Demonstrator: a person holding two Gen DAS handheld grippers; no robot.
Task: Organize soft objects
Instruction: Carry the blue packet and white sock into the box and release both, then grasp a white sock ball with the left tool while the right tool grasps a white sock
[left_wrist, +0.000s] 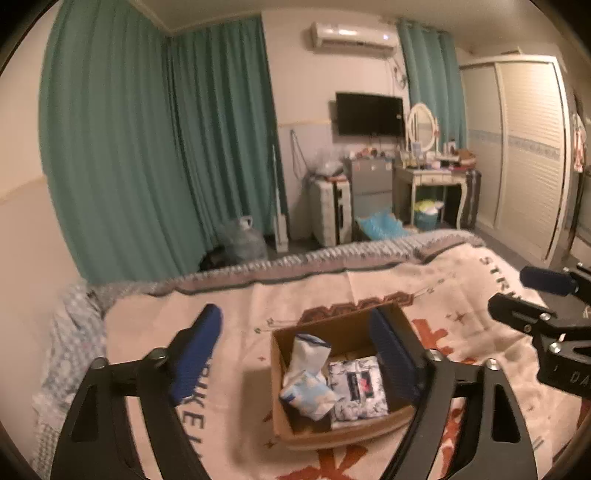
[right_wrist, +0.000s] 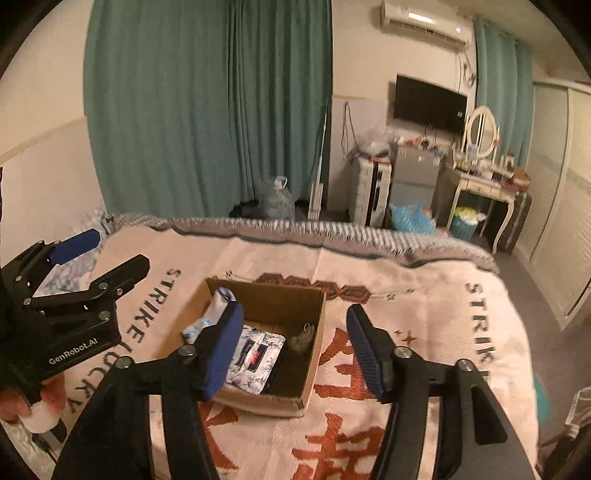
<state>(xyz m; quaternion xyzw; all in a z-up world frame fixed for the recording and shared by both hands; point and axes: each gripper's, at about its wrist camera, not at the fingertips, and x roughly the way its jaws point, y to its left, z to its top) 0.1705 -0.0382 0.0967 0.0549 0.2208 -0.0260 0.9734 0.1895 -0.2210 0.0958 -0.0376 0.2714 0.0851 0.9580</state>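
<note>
Both your grippers, left (left_wrist: 295, 354) and right (right_wrist: 291, 347), hang spread wide and empty over the box (right_wrist: 312, 363) on the bed (right_wrist: 424, 314). The folded cloth (right_wrist: 255, 354) and socks (left_wrist: 308, 373) lie inside (nothing loose shows on the blanket), so scan further out before reaching.

Box (left_wrist: 295, 435): on blanket (left_wrist: 236, 295), lower centre of frame.
Folded cloth (left_wrist: 356, 391): inside box, right half.
Rolled bundle (left_wrist: 308, 373): inside box, left of folded cloth.
Small item (right_wrist: 303, 338): box's far right corner.
Television (left_wrist: 369, 113): upper right, behind bed.
</note>
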